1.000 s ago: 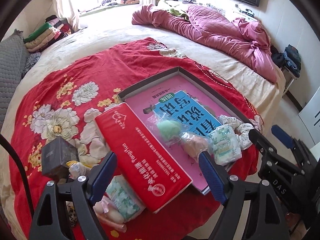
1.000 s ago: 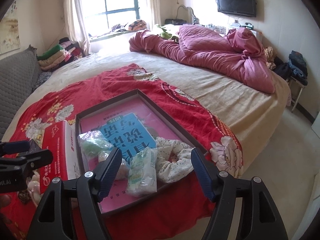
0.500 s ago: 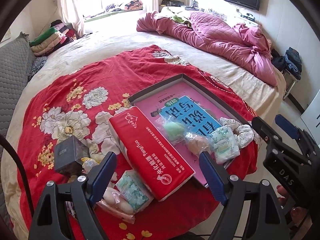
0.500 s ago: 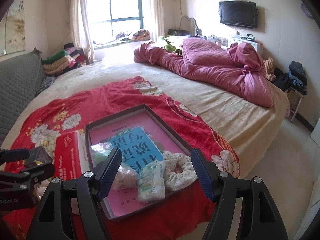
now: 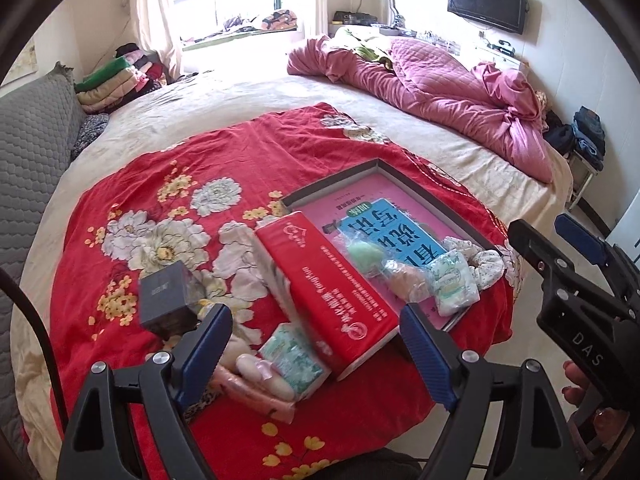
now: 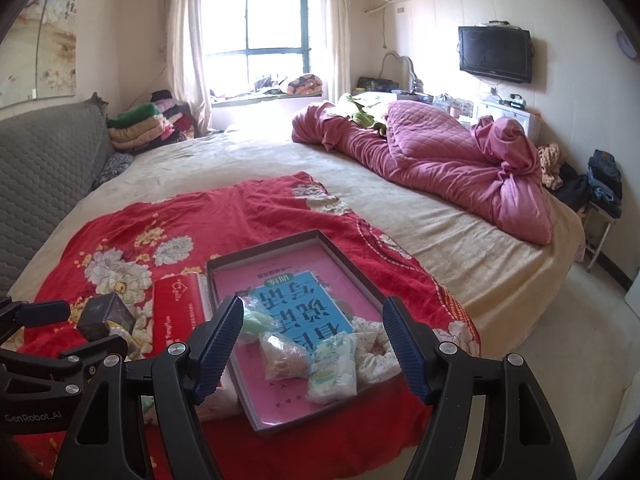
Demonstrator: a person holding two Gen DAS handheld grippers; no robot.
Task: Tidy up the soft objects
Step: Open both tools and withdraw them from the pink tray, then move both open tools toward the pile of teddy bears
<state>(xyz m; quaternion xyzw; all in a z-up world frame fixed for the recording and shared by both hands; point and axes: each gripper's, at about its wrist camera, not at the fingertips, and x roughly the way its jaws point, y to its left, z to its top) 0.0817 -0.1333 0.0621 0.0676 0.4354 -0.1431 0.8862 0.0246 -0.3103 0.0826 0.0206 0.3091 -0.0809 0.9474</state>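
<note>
Soft packets (image 6: 332, 364) lay in tray (image 6: 344, 258), over book (image 6: 296, 308); seen from higher and farther than before. Left gripper (image 5: 316, 346) and right gripper (image 6: 314, 344) spread, empty. Tissue pack (image 5: 324, 288) beside tray.

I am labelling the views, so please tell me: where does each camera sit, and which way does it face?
Left wrist: on the left tool, looking down at the red tissue pack and tray; the right tool and fingers show at the right edge.
Right wrist: on the right tool, facing over the tray toward the window; the left tool shows.
Both share tray, bed, television.
</note>
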